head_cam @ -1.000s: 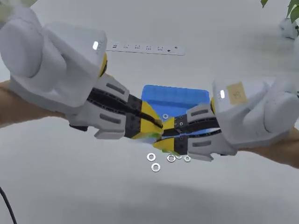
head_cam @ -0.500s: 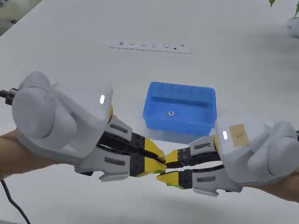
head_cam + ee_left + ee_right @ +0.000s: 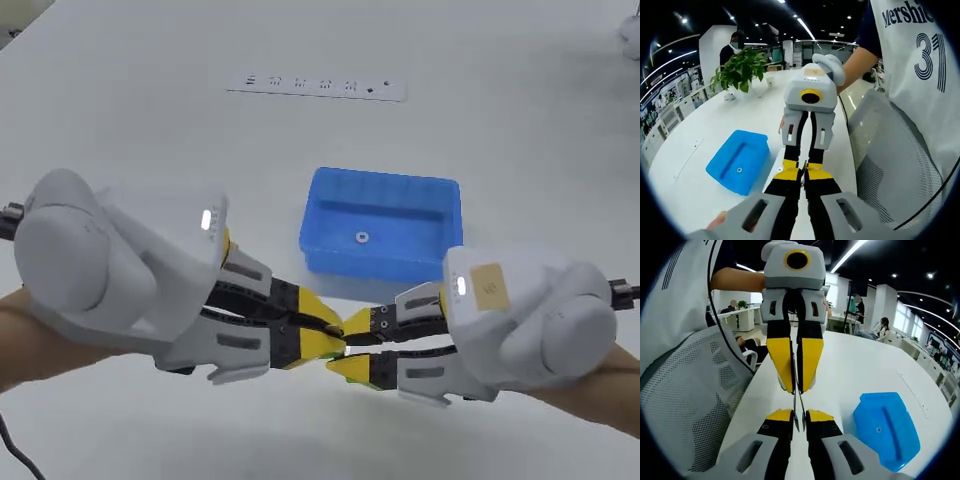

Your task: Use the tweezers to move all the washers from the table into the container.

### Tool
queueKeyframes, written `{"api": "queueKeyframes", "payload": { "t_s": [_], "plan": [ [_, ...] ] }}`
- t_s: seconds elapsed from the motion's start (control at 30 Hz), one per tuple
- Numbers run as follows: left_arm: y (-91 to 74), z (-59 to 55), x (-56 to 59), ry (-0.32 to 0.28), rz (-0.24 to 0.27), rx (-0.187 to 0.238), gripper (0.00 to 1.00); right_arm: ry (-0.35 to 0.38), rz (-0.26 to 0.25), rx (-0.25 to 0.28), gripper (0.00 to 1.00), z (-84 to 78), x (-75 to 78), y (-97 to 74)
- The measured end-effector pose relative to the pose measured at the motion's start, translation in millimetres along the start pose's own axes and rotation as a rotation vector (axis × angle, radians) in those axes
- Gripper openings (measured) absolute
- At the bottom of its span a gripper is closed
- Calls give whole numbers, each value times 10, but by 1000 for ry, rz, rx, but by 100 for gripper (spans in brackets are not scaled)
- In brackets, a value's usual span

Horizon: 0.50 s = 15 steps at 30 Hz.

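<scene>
Slim metal tweezers (image 3: 798, 407) sit pinched in the left gripper (image 3: 325, 330); the right gripper (image 3: 352, 345) brackets their tips, its grip unclear. One small steel washer (image 3: 362, 237) lies inside the blue plastic container (image 3: 385, 181). Risk: the tweezers slip if either gripper's hold loosens.

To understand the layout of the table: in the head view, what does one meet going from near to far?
Left gripper and right gripper, tip to tip at the same depth → container → power strip.
</scene>
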<state>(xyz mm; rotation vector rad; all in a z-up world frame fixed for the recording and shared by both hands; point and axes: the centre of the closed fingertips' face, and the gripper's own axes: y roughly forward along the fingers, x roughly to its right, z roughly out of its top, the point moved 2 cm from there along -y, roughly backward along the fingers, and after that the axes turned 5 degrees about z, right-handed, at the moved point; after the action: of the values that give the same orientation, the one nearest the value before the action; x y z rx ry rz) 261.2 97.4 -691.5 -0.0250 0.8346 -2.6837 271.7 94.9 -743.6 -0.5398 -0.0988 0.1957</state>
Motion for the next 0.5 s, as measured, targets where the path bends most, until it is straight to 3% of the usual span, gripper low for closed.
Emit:
{"api": "queueKeyframes", "payload": {
  "t_s": [0.5],
  "plan": [
    [88, -125, -164, -37, 19, 5, 7, 32, -15, -15, 11, -101, 130, 64]
  ]
}}
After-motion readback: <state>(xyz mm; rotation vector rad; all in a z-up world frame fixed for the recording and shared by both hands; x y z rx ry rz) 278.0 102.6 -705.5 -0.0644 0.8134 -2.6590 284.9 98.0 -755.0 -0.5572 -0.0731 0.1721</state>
